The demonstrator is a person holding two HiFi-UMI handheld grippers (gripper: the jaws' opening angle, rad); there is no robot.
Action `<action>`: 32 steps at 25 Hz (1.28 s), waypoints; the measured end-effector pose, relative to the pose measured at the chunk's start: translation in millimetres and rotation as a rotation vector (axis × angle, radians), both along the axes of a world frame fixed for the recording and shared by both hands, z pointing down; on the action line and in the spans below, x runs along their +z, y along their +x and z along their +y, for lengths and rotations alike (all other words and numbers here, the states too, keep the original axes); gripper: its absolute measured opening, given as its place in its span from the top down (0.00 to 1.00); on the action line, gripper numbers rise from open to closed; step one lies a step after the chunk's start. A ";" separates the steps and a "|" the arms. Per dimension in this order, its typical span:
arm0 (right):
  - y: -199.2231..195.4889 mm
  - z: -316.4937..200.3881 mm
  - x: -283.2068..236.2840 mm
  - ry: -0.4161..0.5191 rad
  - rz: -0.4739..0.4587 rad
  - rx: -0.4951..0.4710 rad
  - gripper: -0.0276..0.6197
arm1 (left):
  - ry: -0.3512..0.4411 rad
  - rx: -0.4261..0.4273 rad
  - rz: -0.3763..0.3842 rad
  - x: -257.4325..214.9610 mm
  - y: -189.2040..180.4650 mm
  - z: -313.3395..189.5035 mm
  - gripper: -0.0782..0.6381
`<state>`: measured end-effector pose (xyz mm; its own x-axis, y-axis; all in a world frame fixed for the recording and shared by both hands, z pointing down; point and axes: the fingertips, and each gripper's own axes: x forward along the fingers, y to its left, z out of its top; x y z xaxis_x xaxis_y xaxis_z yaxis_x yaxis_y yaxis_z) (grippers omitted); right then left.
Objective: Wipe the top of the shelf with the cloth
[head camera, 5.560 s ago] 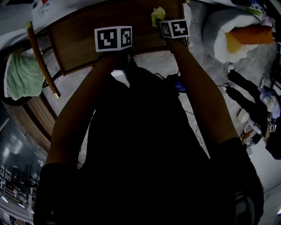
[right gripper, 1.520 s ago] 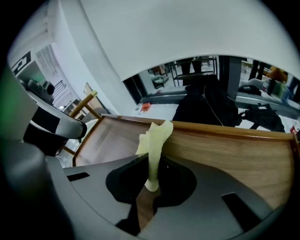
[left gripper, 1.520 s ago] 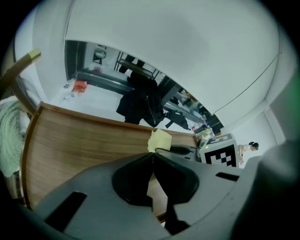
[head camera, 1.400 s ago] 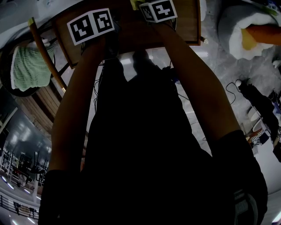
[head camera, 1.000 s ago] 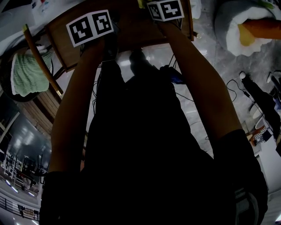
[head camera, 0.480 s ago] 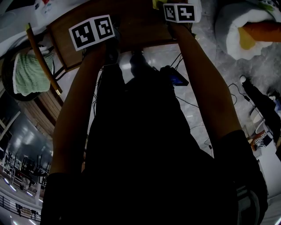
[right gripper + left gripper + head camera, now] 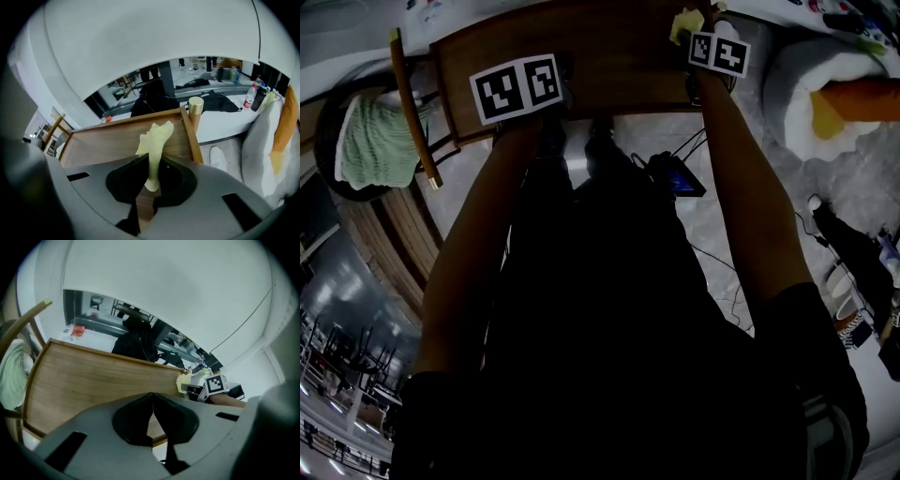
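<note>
**A:** Cloth (image 7: 153,136), where is it?

**B:** It's pinched in the right gripper (image 7: 149,163). The jaws are clamped on the pale yellow strip, which stands up from them over the wooden shelf top (image 7: 103,140), close to its right-hand edge. Whether it touches the wood, I cannot tell.

**A:** And the left gripper (image 7: 152,401)?

**B:** Its jaws are pressed together with nothing between them. It sits over the near edge of the same top, well to the left of the other one.

**A:** Anything further off?

**B:** A brass-capped post (image 7: 195,107) stands at the shelf's far right corner. A green towel (image 7: 364,141) lies off to the left of the shelf. A white cushion (image 7: 825,80) with an orange patch sits to the right.
</note>
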<state>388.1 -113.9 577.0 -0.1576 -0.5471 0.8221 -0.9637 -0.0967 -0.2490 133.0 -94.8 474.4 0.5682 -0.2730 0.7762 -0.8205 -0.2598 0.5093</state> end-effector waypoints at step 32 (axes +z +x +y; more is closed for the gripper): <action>-380.4 236.2 -436.1 1.038 -0.840 -0.672 0.89 | 0.709 0.344 0.825 -286.9 -184.6 156.6 0.88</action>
